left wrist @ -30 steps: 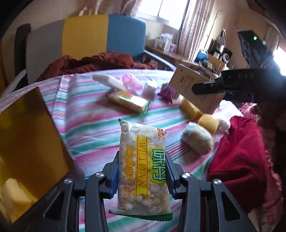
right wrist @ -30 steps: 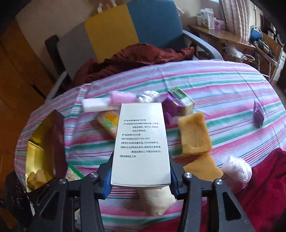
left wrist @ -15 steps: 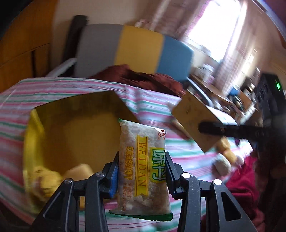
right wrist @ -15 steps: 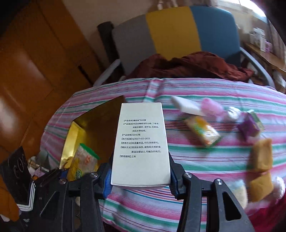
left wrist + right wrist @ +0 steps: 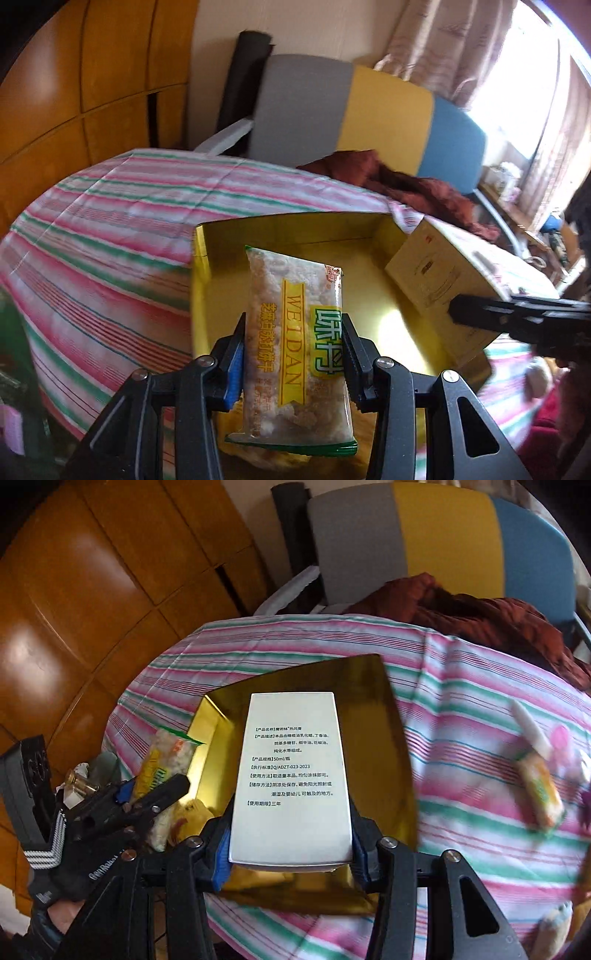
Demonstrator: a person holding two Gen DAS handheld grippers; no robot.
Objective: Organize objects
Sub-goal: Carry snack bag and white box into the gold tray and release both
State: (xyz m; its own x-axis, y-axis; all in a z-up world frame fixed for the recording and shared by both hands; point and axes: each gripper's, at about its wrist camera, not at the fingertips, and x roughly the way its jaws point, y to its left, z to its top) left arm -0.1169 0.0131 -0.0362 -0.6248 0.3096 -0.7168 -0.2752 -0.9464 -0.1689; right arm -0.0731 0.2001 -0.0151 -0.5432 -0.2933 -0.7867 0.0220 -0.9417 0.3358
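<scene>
Left gripper [image 5: 293,354] pinched snack packet [image 5: 295,332]; right gripper [image 5: 290,843] pinched white carton [image 5: 291,775]; both poised over gold box [image 5: 201,280]; advised lowering inside before release, one at a time.

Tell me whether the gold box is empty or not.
Not empty. The open gold box already holds yellow-wrapped snacks at its near end; how many cannot be told.

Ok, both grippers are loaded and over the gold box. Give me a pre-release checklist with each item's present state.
1. Left gripper clamped on the Weidan cracker packet: ok.
2. Right gripper clamped on the white carton: ok.
3. Gold box open, interior facing up: ok.
4. Packet above the box opening: ok.
5. Carton above the box opening: ok.
6. Free floor for both beside the snacks already inside: cannot tell.
</scene>
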